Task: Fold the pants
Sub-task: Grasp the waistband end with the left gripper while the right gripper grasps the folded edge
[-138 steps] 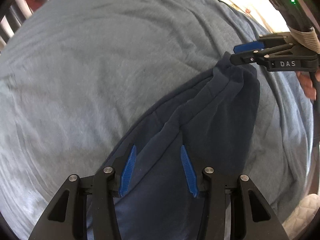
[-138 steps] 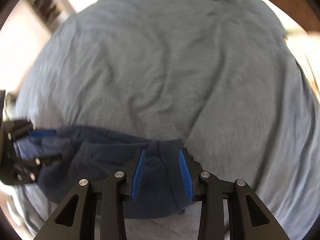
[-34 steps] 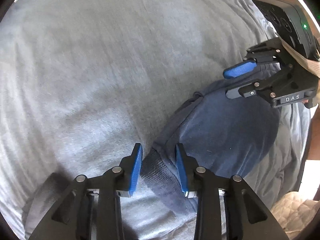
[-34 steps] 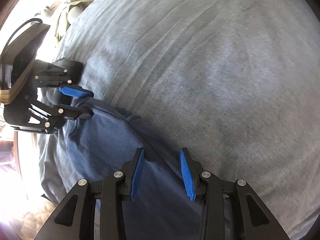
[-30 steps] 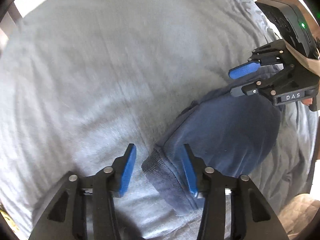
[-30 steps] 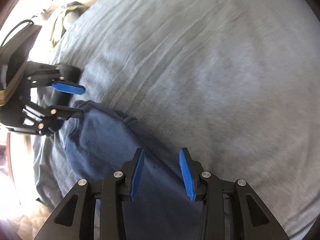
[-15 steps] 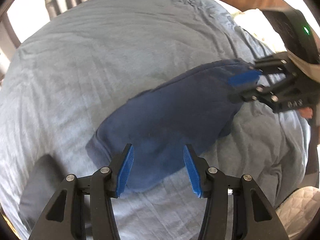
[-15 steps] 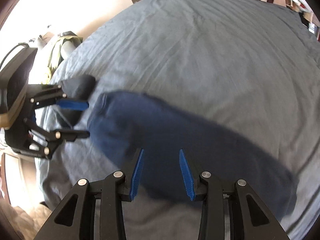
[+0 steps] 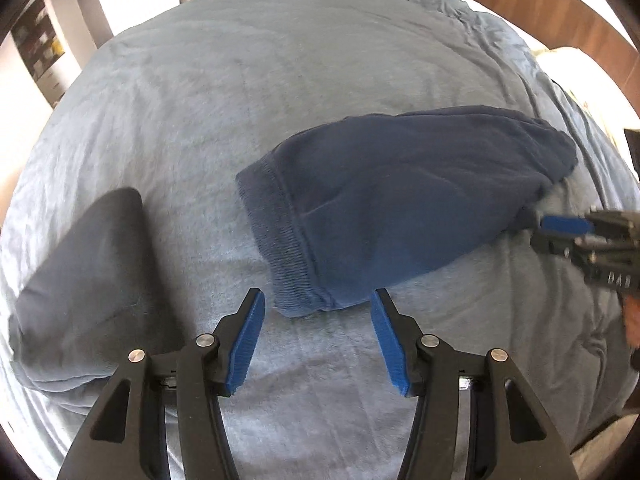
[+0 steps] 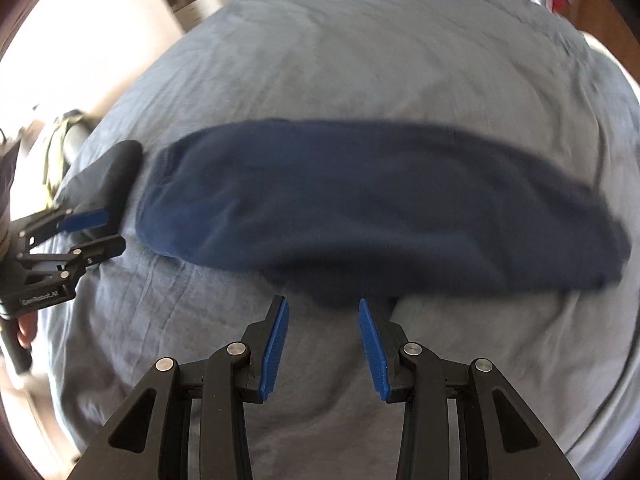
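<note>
The navy pants [image 9: 392, 208] lie folded in a long flat bundle on the grey-blue bedspread [image 9: 240, 92]. Their ribbed cuffs point at my left gripper [image 9: 316, 340], which is open and empty just short of them. In the right wrist view the pants [image 10: 360, 204] stretch across the middle. My right gripper [image 10: 322, 344] is open and empty just in front of their near edge. Each gripper also shows in the other's view, at the pants' ends: the right one [image 9: 560, 232] and the left one [image 10: 92, 232].
A dark folded garment [image 9: 88, 288] lies on the bedspread left of the pants, also in the right wrist view [image 10: 108, 172]. A wooden bed frame [image 9: 540, 12] runs along the far right. A pale pillow [image 9: 568, 60] sits by it.
Both grippers have let go of the pants and pulled back. The pants now lie flat on the bedspread, and the left jaws have opened wider.
</note>
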Tool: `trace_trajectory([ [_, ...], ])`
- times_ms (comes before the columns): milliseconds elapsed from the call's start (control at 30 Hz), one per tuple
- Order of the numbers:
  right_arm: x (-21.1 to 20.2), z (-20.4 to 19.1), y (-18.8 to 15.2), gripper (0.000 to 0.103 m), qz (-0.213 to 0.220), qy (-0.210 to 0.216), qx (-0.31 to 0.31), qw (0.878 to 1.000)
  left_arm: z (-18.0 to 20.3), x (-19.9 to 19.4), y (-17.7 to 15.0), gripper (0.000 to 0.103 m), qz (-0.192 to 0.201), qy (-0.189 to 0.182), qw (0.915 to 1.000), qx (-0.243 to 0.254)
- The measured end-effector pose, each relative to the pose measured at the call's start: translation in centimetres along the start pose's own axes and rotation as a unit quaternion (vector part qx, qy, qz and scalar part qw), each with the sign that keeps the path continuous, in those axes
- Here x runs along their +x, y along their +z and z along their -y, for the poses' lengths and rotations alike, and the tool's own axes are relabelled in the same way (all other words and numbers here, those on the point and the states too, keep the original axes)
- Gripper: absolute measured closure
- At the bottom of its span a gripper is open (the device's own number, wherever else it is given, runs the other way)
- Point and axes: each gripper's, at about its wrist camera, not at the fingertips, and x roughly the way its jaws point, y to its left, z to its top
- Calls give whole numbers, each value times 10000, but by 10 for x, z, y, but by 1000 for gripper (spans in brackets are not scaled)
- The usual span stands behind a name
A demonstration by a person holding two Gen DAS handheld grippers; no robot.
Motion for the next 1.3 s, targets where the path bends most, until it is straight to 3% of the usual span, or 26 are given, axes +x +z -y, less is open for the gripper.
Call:
trace_trajectory([
  [400, 19, -10, -12, 65, 62, -561, -331, 9979, -9, 37, -8, 49, 26, -331, 9992, 200],
  [700, 16, -22, 11, 65, 400, -691, -749, 9940, -18, 49, 1, 48, -47, -562, 9984, -43],
  [933, 23, -25, 17, 66, 409, -697, -1014, 9916, -22, 49, 14, 69, -24, -786, 9969, -64],
  [1133, 20, -18, 13, 89, 267, -501, -1024, 9931, -14, 34, 21, 74, -61, -493, 9987, 82],
  [1300, 2, -19, 12, 93, 120, -390, -1063, 9935, -7, 12, 29, 74, -103, -328, 9989, 314],
])
